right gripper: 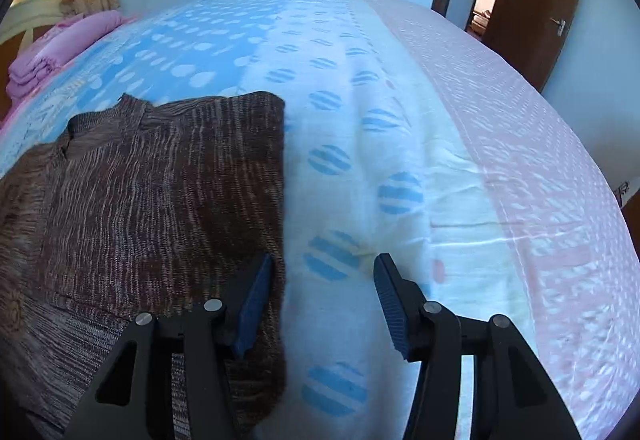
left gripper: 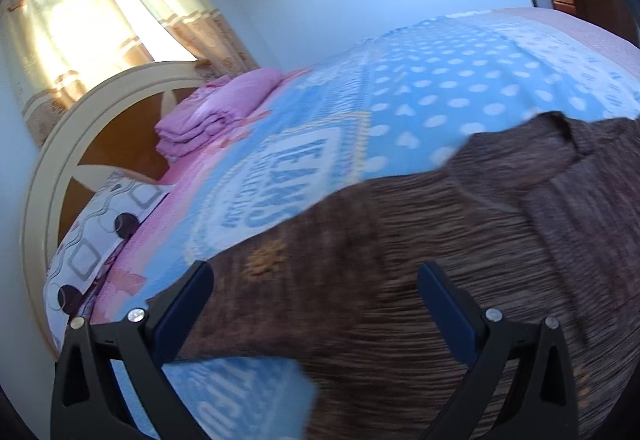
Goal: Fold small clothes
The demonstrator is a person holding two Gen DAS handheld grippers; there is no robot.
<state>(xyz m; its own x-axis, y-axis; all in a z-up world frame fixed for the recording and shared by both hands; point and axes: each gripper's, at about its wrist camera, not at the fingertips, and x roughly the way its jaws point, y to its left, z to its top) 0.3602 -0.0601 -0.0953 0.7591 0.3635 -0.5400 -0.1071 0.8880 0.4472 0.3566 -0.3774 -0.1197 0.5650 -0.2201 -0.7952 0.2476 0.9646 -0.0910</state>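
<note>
Brown knit sweater [right gripper: 152, 199] spread flat on the blue dotted blanket [right gripper: 224, 51] of the bed, partly folded perhaps, though blur in the left view hides the edge. Left gripper [left gripper: 316, 280] just above the knit, fingers [left gripper: 188, 304] wide apart and holding nothing. Right gripper [right gripper: 324, 272] at the sweater's right edge, fingers [right gripper: 256, 300] spread and empty, one over the knit and the other over bare blanket; pink folded bedding [left gripper: 216, 107] well apart near the headboard [left gripper: 60, 159].
</note>
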